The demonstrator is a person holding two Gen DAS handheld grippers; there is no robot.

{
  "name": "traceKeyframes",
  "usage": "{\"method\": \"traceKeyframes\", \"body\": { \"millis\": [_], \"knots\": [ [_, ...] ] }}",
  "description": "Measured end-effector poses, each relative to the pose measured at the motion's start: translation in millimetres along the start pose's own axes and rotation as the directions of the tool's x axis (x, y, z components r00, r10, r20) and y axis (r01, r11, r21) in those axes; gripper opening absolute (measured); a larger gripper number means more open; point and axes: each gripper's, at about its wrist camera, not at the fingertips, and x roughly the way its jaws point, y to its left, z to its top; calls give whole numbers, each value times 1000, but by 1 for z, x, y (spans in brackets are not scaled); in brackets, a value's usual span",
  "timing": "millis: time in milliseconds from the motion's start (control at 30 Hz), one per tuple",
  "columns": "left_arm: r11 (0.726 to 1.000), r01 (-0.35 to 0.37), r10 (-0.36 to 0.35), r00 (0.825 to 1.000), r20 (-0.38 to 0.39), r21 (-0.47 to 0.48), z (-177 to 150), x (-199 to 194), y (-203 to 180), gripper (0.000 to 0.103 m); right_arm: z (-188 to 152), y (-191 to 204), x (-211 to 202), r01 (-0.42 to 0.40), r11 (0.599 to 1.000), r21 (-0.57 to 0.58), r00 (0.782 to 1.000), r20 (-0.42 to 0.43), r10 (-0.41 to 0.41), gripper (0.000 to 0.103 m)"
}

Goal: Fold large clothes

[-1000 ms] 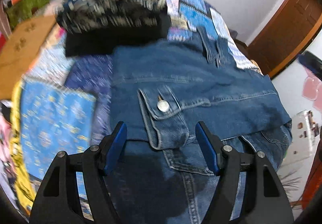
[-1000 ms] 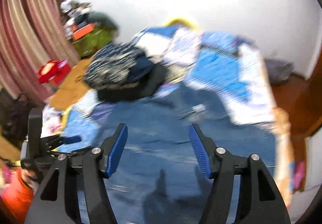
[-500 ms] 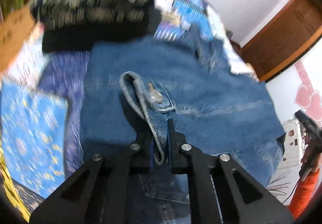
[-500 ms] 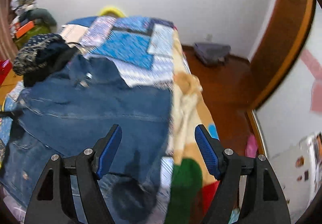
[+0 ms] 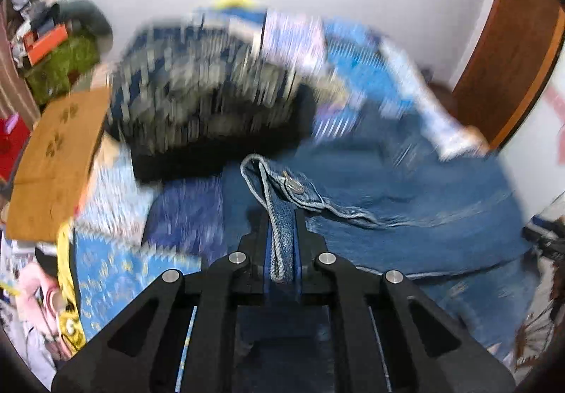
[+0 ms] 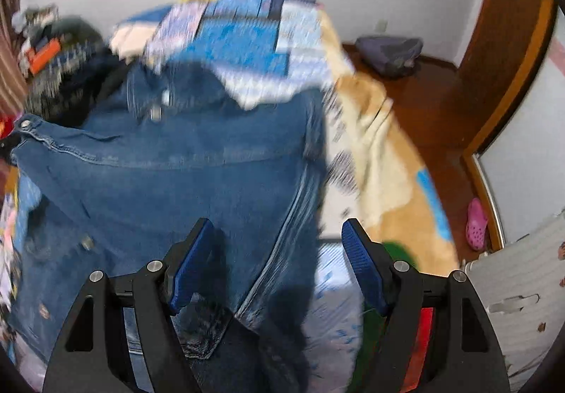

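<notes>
Denim jacket (image 6: pixel 183 174) spread flat across the patchwork bedspread (image 6: pixel 243 40) of the bed, collar toward the far wall, hem toward the cameras, long axis running away from both claws. Near the left edge, a pocket-flap corner with its metal button (image 5: pixel 295 185) pulled up off the cloth into a raised ridge. Left claw (image 5: pixel 282 251) clenched on that denim fold, pads pressing both sides of the seam, so already holding the jacket's left side. Right claw (image 6: pixel 275 269) released, jaws standing wide, nothing between the pads; hanging just above the jacket's right side seam, with the seam line running up between the blue pads and bare bedspread showing just to the right of it. Judged from this: right side the one still ungripped, lying directly ahead of and below the right claw, needing a short drop onto the edge before any fold across. Beyond the jacket, a dark patterned clothes pile (image 5: pixel 197 93) near the collar, clear of both claws.
</notes>
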Motion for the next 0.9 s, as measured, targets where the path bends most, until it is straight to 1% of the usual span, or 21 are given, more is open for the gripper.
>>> {"method": "traceKeyframes", "body": {
  "millis": [33,67,100,133,167,200,233,300,367,467,500,533,600,667,733,800,833,900],
  "knots": [
    [1000,-3,3,999,-40,-13,-7,13,5,11,-5,3,7,1,1000,-7,1000,-25,-1,71],
    [999,-9,6,996,-87,-37,-16,28,11,11,-10,4,10,-6,1000,-1,1000,-23,6,71],
    [999,-8,2,993,-119,-54,-23,38,16,14,-13,3,8,-10,1000,10,1000,-6,10,72],
    [998,-8,-2,989,-146,-65,-31,47,20,20,-14,1,6,-19,999,30,1000,3,18,73],
    [998,-13,4,989,-147,-66,-37,49,23,23,-14,-1,5,-24,999,36,1000,-6,24,73],
    [998,-22,13,990,-137,-66,-40,49,25,27,-13,-4,4,-35,998,46,999,-16,36,73],
    [997,-38,30,991,-131,-63,-41,47,26,34,-13,-8,2,-47,997,65,999,-24,48,73],
    [997,-60,52,990,-130,-58,-40,40,28,40,-12,-11,-1,-45,996,79,999,-27,47,73],
    [996,-65,58,990,-131,-53,-39,31,32,41,-13,-13,-9,-38,997,72,999,-20,40,73],
    [996,-82,77,989,-125,-38,-39,15,39,41,-15,-11,-23,-42,997,65,999,15,41,73],
    [996,-82,78,990,-122,-33,-39,7,40,44,-15,-10,-27,-44,997,64,999,27,42,73],
    [996,-82,78,990,-119,-26,-40,1,42,50,-16,-11,-32,-46,997,64,998,39,44,73],
    [997,-79,78,990,-117,-1,-44,-9,44,57,-19,-13,-43,-54,997,63,997,57,50,73],
    [997,-72,77,988,-133,41,-48,-19,44,57,-24,-18,-54,-66,995,70,995,74,61,73],
    [996,-60,69,984,-162,60,-53,-22,45,58,-29,-21,-59,-76,994,83,994,79,69,73],
    [998,-40,49,979,-200,44,-63,-22,48,59,-36,-24,-62,-84,992,91,994,77,77,73],
    [999,-26,32,973,-229,28,-70,-20,50,59,-38,-24,-61,-84,992,95,994,75,77,73],
    [1000,1,1,965,-262,5,-84,-17,50,59,-50,-28,-58,-90,989,114,995,57,84,73]
  ]
}}
